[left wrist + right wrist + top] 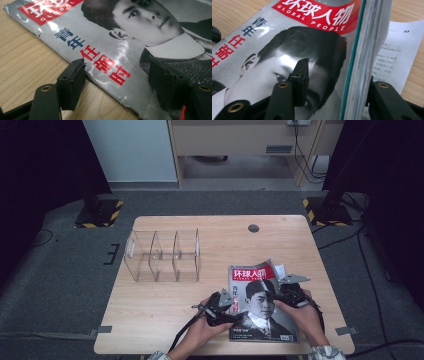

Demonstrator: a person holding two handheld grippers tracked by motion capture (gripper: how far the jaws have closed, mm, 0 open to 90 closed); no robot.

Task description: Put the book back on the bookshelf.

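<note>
The magazine (260,302) lies near the front right of the wooden worktop (165,305), its right edge lifted off a loose page. The right hand-held gripper (286,296) straddles that raised stack of pages, one jaw on the cover, one beneath, whether squeezing cannot be told. The left hand-held gripper (231,309), jaws apart, straddles the magazine's left edge; a clear divided organizer (162,255) stands well apart.

Both forearms come in from the near edge, hands close together. The left gripper (223,306) sits low with jaws apart. The right gripper (280,292) has its jaws spread, tilted inward.
</note>
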